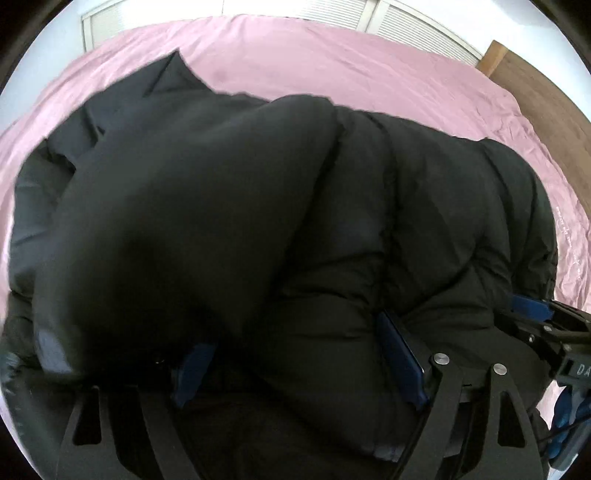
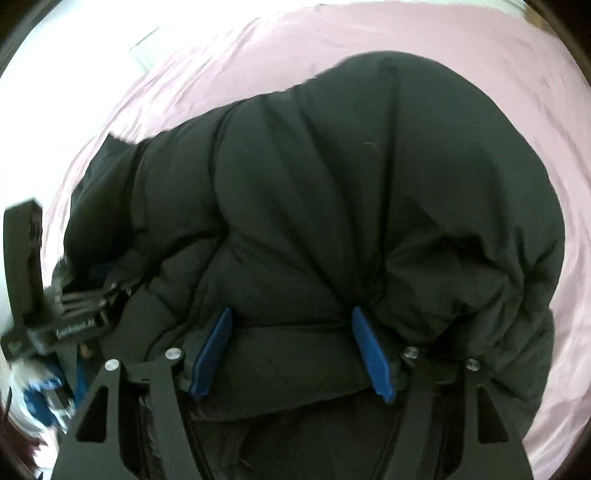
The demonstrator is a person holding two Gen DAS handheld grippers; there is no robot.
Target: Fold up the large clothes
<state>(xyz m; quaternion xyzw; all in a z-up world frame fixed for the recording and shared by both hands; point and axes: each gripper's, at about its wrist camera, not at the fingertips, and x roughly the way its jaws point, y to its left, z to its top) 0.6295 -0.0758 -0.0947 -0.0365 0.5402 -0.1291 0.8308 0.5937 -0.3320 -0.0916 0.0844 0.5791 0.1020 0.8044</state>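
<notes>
Black puffer jacket [image 1: 258, 206] bunched up on the pink bedsheet [image 1: 332, 59], both grippers into its near edge.

Left gripper [image 1: 299, 354]: blue pads spread wide, thick jacket fabric bulging between them and draped over the left pad [image 1: 194, 369]; can't tell whether it's actually clamping or just pushed in. Right gripper [image 2: 291, 350]: blue fingers [image 2: 371, 354] also set wide with a padded quilted fold packed between them and touching both pads, grip vs. contact unclear. Jacket lies in a rounded heap mid-bed, quilted panels bulging upward, a flat dark flap [image 1: 159, 85] sticking out on the far left. Each gripper shows at the edge of the other's view: right one just beside the jacket's right side [image 1: 546, 325], left one at the jacket's left side [image 2: 55, 306]. White louvred doors [image 1: 406, 22] behind the bed, wood floor [image 1: 546, 92] to the right.
</notes>
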